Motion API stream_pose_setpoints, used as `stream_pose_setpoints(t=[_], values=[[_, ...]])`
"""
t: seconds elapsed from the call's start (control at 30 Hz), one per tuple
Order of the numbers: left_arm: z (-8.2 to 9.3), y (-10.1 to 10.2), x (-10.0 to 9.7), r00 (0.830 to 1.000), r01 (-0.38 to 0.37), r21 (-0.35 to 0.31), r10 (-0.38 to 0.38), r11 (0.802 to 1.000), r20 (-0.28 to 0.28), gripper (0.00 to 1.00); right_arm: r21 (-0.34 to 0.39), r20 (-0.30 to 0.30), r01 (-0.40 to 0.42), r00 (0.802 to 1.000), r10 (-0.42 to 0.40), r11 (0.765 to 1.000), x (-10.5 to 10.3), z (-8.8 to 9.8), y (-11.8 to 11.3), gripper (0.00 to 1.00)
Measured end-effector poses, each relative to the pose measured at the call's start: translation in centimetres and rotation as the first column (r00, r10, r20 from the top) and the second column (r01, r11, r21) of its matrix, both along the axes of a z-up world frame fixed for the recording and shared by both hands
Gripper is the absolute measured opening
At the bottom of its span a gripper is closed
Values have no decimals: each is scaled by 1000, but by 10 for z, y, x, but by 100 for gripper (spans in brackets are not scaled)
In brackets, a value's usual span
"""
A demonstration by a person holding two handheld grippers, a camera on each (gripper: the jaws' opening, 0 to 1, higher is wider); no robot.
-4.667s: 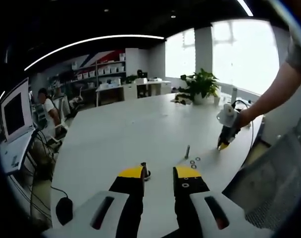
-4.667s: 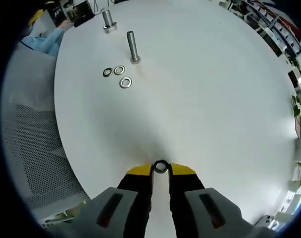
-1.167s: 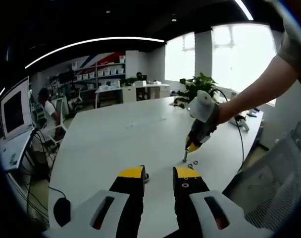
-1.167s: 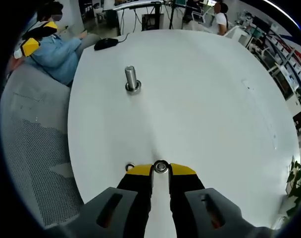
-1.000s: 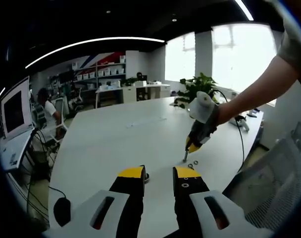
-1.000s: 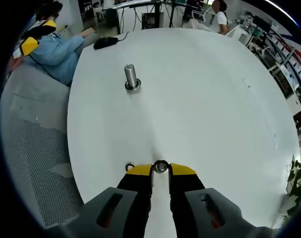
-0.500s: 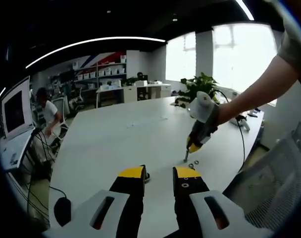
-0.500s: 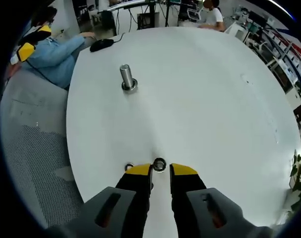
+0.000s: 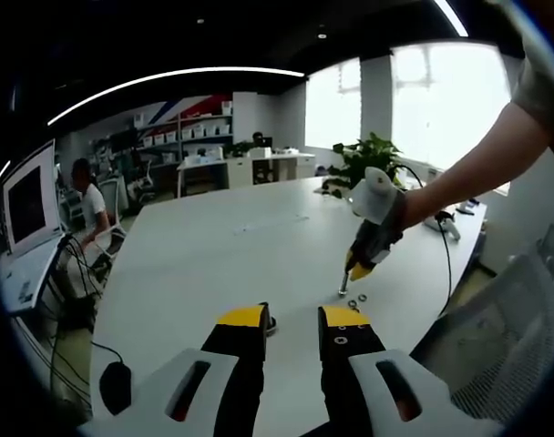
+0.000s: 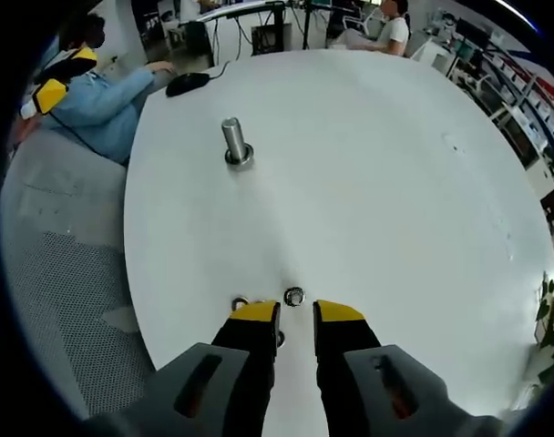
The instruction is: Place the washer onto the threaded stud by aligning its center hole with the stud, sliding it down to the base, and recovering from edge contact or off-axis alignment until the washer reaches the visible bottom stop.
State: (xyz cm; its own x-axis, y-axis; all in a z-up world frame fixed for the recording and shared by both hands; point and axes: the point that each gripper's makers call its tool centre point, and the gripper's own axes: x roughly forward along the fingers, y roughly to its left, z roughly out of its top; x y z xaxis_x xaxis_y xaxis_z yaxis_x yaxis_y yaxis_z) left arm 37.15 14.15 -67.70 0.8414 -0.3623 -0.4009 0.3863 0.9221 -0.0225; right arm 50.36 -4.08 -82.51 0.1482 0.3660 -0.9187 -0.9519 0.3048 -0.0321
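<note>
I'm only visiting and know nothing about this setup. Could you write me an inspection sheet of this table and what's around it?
Surface: white table, mostly bare.
Job's things: upright stud; washer just past the right jaw tips, ungripped; whether it sits on a stud is unclear. Loose washers near the edge.
Clutter: computer mouse.
Grippers: left gripper open, empty; right gripper open.
Cables: mouse cable.
Surroundings: potted plant, monitor, seated person, mesh chair.
</note>
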Motion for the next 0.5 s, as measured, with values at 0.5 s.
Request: stream_pose_setpoints(t=[0.5], values=[[4,2,1,1000,-11,-8,11,1000,16,20,-29,-21,13,1000,-14,999,-7,-10,-16,17]])
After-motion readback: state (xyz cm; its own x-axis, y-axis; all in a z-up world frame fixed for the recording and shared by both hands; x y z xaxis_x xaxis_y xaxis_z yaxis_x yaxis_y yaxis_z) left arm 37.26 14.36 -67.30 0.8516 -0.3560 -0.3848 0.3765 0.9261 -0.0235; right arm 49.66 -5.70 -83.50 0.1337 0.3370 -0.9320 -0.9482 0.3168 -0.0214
